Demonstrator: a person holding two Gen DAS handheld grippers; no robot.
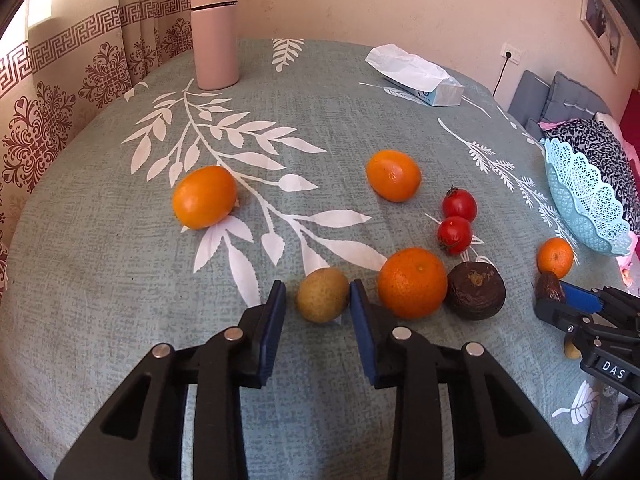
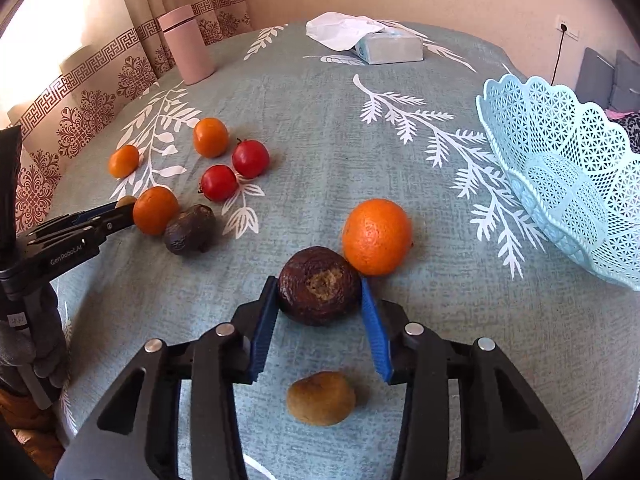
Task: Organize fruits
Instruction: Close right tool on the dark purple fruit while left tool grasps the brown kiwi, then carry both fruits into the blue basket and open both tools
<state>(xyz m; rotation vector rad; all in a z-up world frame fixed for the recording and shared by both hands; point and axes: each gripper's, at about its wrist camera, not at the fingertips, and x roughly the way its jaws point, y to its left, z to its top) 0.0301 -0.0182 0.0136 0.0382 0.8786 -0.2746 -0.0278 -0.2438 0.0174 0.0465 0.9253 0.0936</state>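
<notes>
In the left wrist view my left gripper (image 1: 318, 294) is open around a small tan round fruit (image 1: 322, 294); its right pad touches the fruit, the left pad stands off. Beside it lie an orange (image 1: 412, 282) and a dark brown fruit (image 1: 476, 291). In the right wrist view my right gripper (image 2: 320, 286) is shut on another dark brown fruit (image 2: 319, 285), both pads against its sides. An orange (image 2: 377, 237) touches it behind. A tan fruit (image 2: 321, 398) lies under the gripper. The light blue lattice basket (image 2: 560, 172) stands at the right.
Two red fruits (image 1: 456, 220) and more oranges (image 1: 205, 197), (image 1: 393, 175), (image 1: 555, 257) lie on the leaf-patterned cloth (image 1: 120, 280). A pink bottle (image 1: 214, 36) and a tissue box (image 1: 424, 80) stand at the back. The basket (image 1: 588, 200) sits at the table's right edge.
</notes>
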